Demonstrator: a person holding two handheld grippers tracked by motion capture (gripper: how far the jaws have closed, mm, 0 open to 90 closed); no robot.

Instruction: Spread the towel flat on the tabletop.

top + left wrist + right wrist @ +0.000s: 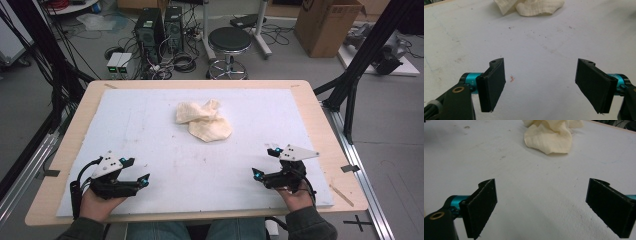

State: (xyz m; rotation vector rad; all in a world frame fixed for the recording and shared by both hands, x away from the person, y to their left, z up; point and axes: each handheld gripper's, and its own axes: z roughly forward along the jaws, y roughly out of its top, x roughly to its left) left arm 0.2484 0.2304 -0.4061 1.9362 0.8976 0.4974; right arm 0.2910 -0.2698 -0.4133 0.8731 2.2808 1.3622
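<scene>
Behind the table, in the upper part of the high view, a grey floor carries computer towers (159, 27), a black stool (229, 41) and a cardboard box (327, 24). On the wooden table (320, 131) lies a white board (150, 140). A crumpled cream cloth (204, 120) rests on the board, a little above the centre of the frame. The left gripper (139, 172) is at the lower left, held by a hand, and the right gripper (265, 161) is at the lower right. Both are well apart from the cloth. In the left gripper view the jaws stand wide open with nothing between them, and the cloth (530, 7) is at the top edge. In the right gripper view the jaws are also wide open and empty; the cloth (551, 136) is at the top centre.
</scene>
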